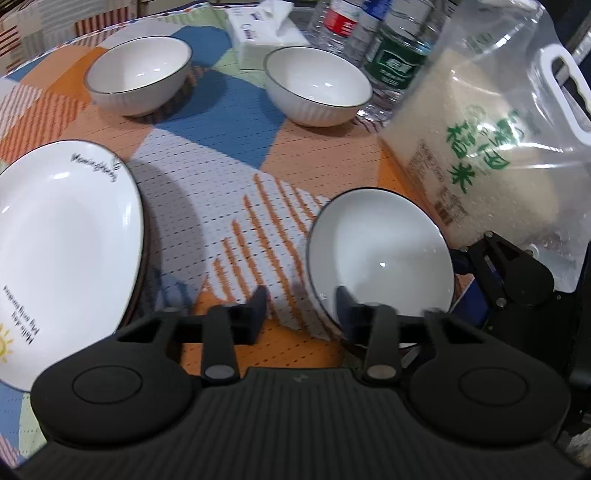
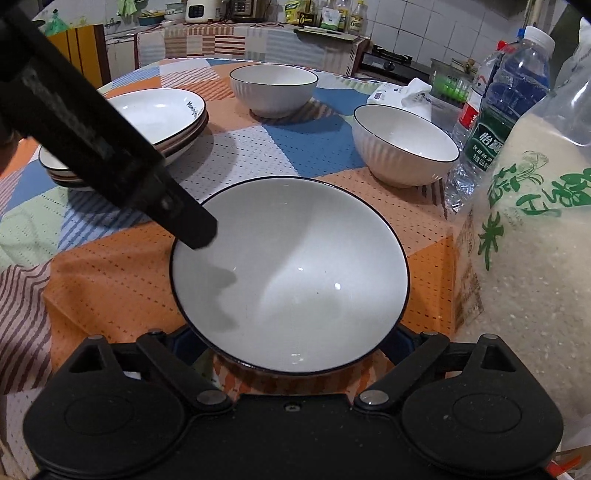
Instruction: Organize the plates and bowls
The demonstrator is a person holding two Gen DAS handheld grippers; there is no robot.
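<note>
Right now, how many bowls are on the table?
3. One near bowl sits at the right gripper, beside the rice bag. One far bowl sits behind the plate stack. One bowl sits by the bottles. None seems hidden.

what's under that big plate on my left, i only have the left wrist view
Observer: The right wrist view shows that plate tops a stack, with brown-rimmed plates beneath it.
Operator: where's the right gripper sitting
Observer: The right gripper is at the near edge of the closest bowl, its arms spread wide on both sides. Its fingers are hidden under the bowl.
Operator: whats past the bottles
Observer: What looks like a stove against a tiled wall.
</note>
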